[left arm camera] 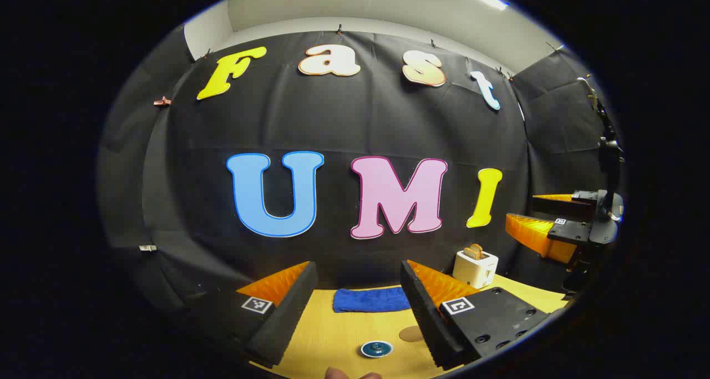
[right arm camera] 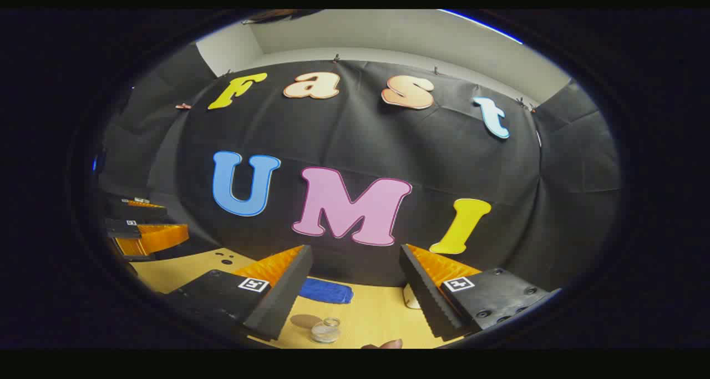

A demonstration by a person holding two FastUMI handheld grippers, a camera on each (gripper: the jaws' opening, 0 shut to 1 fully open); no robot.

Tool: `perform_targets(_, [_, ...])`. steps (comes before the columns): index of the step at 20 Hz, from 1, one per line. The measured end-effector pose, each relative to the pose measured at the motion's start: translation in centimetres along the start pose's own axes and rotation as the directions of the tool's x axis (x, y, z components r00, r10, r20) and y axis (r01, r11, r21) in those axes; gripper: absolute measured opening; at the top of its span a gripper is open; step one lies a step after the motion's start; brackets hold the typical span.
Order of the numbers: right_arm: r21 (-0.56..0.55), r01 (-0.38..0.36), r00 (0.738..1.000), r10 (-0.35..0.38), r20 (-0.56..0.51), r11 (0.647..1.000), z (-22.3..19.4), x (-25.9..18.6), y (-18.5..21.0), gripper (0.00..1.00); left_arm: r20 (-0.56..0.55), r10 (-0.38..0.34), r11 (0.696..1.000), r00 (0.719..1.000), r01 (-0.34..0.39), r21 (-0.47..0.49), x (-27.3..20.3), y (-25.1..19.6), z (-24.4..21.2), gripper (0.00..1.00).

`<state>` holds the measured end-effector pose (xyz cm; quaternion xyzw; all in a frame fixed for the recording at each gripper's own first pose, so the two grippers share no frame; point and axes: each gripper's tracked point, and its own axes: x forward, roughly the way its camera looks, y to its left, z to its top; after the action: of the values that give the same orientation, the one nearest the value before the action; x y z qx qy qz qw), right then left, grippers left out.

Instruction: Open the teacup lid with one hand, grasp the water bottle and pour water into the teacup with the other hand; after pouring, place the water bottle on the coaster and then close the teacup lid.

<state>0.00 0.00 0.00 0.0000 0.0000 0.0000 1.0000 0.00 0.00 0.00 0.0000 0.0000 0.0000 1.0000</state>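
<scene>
Two grippers held above a wooden table, fingers spread, grasping nothing.

Left gripper view: lidded teacup at 6 o'clock, coaster beside, toaster at 4; right gripper view: water bottle at 6; blue towel by the black cloth wall.

A black cloth wall is hung behind a light wooden table; above it, a pale grey wall is seen.

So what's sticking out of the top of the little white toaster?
A brownish slice of bread pokes out of the toaster's top slot. Its lower part is hidden inside, so you can't see how deep it goes.
</scene>
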Motion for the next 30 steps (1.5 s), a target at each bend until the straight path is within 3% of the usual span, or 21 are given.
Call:
perform_targets(10, [0.003, -0.009, 1.000, 0.009, 0.001, 1.000, -0.1, 0.1, 0.2, 0.97, -0.006, 0.008, 1.000, 1.000, -0.008, 0.001, -0.4, -0.1, -0.3, 0.95])
perform_targets(20, [0.006, -0.025, 1.000, 0.025, -0.010, 1.000, -1.2, -0.2, 0.4, 0.98, -0.002, -0.030, 0.999, 1.000, 0.030, 0.011, -0.2, -1.7, -1.1, 0.95])
perform_targets(23, [0.019, -0.052, 0.999, 0.053, -0.014, 0.998, -2.6, 0.1, 1.1, 0.97, -0.012, -0.049, 0.999, 0.999, 0.049, -0.011, 0.5, -2.6, -3.5, 0.95])
perform_targets(26, [0.026, -0.070, 0.997, 0.071, -0.031, 0.997, -4.9, 0.4, 1.8, 0.98, -0.042, -0.043, 0.999, 0.998, 0.044, 0.025, 1.8, -3.0, -7.0, 0.95])
perform_targets(30, [0.053, -0.080, 0.993, 0.084, -0.077, 0.995, -10.4, 0.8, 2.5, 0.98, -0.063, -0.084, 0.995, 0.994, 0.087, 0.044, 4.0, -4.5, -13.6, 0.95])
